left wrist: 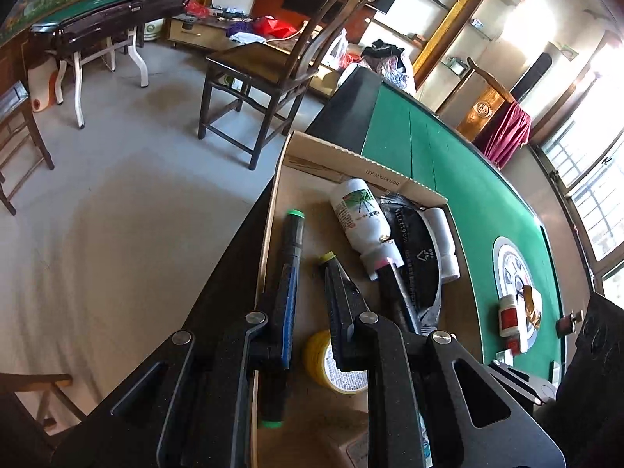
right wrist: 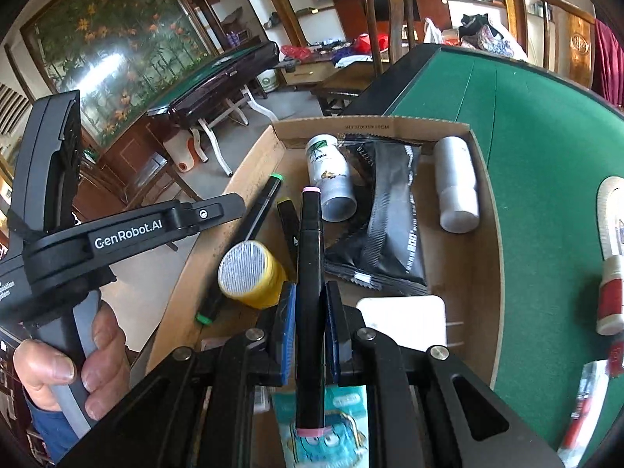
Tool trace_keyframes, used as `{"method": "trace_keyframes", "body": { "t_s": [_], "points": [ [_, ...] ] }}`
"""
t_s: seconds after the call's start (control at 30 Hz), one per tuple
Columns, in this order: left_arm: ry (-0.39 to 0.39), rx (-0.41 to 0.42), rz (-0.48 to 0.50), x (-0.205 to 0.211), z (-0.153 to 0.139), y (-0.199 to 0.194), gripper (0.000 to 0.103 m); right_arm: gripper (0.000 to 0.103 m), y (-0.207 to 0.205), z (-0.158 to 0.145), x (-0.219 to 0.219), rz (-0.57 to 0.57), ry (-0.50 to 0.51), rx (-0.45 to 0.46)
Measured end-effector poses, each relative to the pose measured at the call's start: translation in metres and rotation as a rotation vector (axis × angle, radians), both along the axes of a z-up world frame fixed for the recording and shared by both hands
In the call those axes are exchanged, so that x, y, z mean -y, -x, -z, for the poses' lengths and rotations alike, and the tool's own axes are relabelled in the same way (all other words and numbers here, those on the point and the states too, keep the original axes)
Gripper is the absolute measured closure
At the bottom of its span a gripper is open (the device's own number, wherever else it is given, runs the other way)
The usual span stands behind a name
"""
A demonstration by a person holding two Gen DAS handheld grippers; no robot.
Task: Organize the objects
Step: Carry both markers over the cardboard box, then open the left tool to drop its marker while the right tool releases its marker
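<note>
A shallow brown cardboard box point(right wrist: 483, 210) is sitting at the edge of a green felt-topped counter point(right wrist: 546, 148).

The right gripper point(right wrist: 308, 304) is hovering over the near part of the box, its blue-padded fingers point(right wrist: 286, 312) pressing in on the barrel of a black marker with pink end caps point(right wrist: 310, 280). The marker is pointing away from the camera, lifted above the box contents.

Inside the box, a black marker with green end caps point(right wrist: 257, 210) is lying along the left wall, and a black marker with a yellow cap point(right wrist: 288, 230) is lying just beside it. A yellow roll of tape point(right wrist: 249, 273) is resting near both. Farther back, a white bottle with a green palm label point(right wrist: 327, 175) is lying on its side, touching a black foil packet point(right wrist: 386, 214). A plain white bottle point(right wrist: 456, 183) is lying by the right wall. A white rounded square card point(right wrist: 405, 316) is sitting near the front.

The left gripper point(left wrist: 308, 241) is hanging above the box's left side, its fingers point(left wrist: 288, 312) spread apart and holding nothing. A hand point(right wrist: 70, 370) is gripping its handle in the right wrist view.

Outside the box, a small white bottle with a red label point(right wrist: 610, 296) is lying on the counter.
</note>
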State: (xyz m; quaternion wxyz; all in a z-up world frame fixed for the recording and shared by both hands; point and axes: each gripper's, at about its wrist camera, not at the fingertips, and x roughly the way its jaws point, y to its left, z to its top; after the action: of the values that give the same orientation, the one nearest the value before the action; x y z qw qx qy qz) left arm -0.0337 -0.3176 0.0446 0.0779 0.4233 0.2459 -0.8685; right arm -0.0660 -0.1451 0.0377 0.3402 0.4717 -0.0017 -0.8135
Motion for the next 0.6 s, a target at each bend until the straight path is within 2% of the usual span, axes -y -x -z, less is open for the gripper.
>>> {"method": "trace_keyframes", "body": {
  "t_s": [0.23,0.4,0.6],
  "points": [
    [-0.012,-0.011,0.017,0.001,0.001,-0.006,0.089,0.09,-0.002,0.006,0.019,-0.019,-0.054,-0.033],
    [-0.013,-0.015,0.028,0.001,-0.005,-0.014,0.088,0.089,-0.009,0.0,0.012,-0.026,-0.054,-0.064],
    [-0.022,-0.051,0.04,-0.013,-0.021,-0.026,0.089,0.089,-0.018,-0.009,-0.025,0.005,0.038,-0.029]
  ]
}}
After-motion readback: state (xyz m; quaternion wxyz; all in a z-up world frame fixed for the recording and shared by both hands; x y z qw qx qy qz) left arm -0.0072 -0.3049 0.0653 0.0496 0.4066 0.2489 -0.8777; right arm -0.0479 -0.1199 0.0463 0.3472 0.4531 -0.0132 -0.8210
